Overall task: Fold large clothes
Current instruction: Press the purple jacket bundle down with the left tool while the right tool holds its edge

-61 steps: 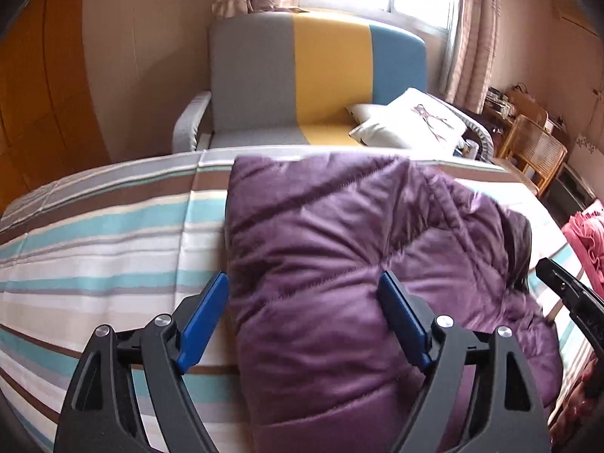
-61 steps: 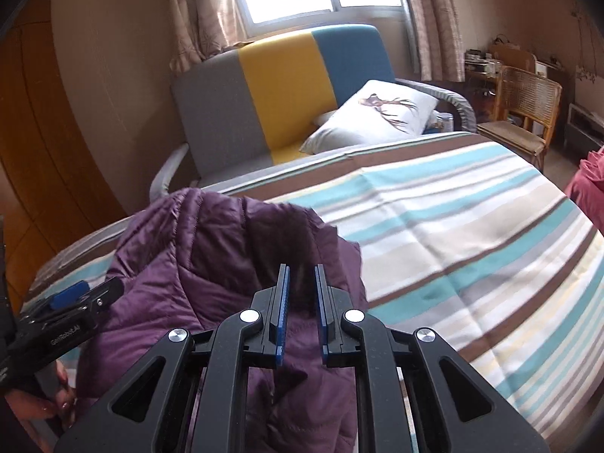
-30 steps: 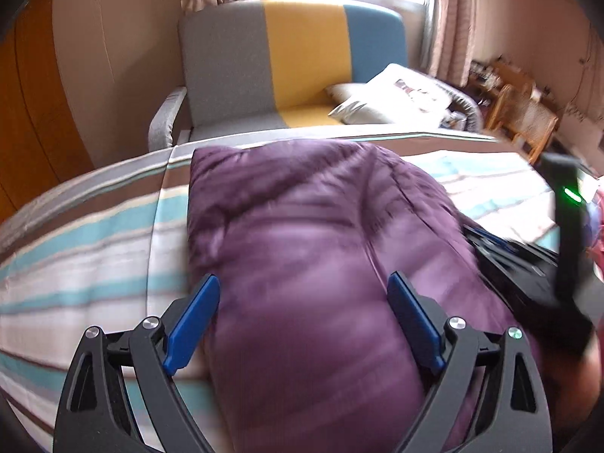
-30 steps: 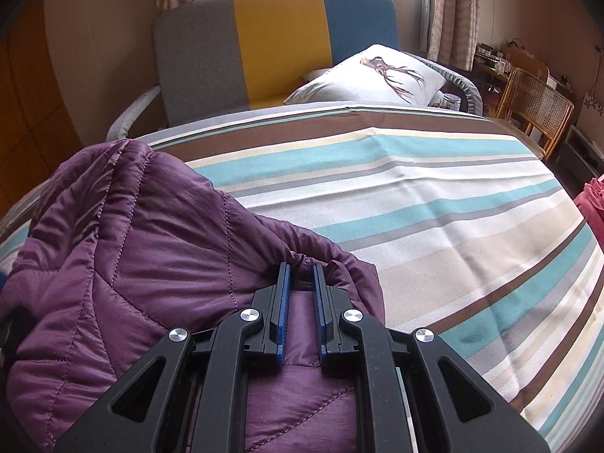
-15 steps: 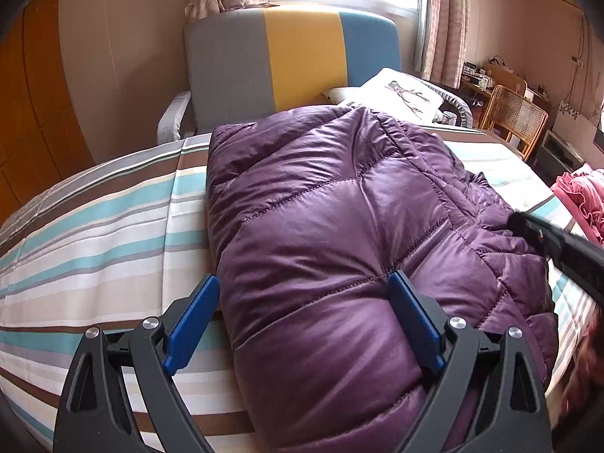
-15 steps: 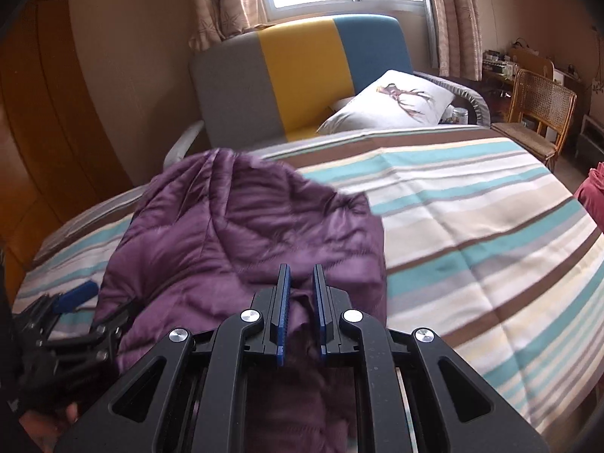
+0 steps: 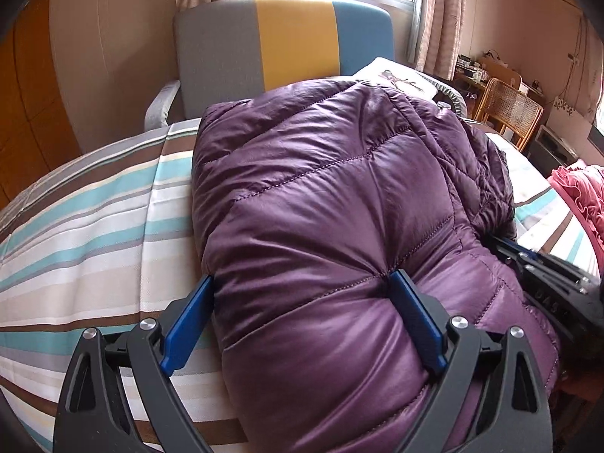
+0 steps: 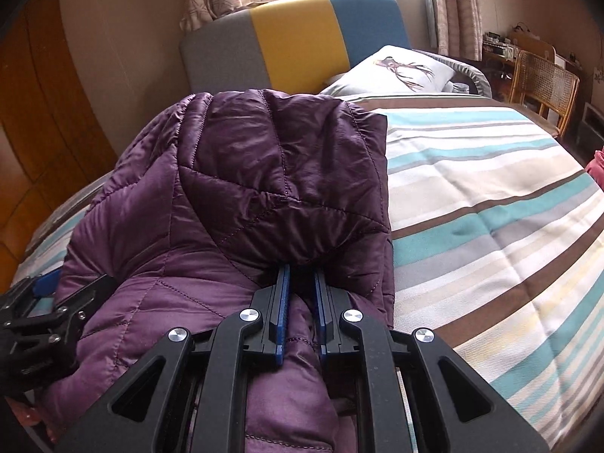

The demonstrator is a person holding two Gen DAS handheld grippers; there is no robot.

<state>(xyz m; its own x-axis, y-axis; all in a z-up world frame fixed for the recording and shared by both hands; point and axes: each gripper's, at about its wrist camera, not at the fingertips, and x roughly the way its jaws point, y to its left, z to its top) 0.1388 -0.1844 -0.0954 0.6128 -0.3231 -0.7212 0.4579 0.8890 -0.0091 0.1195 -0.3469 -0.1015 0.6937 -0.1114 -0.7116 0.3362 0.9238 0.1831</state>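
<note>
A moment ago the right gripper was near the bed's right side with its bit of jacket; now it is back over the jacket, and the top part is folded across the rest.

From the left wrist, the purple jacket (image 7: pixel 321 204) lies in a thick puffy pile on the striped bed (image 7: pixel 83 234), closer to the near edge. The left gripper (image 7: pixel 302 313) has its blue fingers (image 7: pixel 187 324) spread wide. The puffy near end of the jacket bulges between them and touches both, so it is hard to tell if they squeeze it. The right gripper (image 7: pixel 528 260) pokes in at the jacket's right side. A gray, yellow and blue chair (image 7: pixel 287 37) stands past the far edge of the bed.

From the right wrist, the right gripper (image 8: pixel 301 302) is almost closed and pinches a fold of the jacket (image 8: pixel 241 173). The left gripper (image 8: pixel 49 298) shows at the jacket's left side. The right half of the bed (image 8: pixel 490 204) is bare stripes. A white pillow (image 8: pixel 396 70) rests on the chair (image 8: pixel 294 37).
</note>
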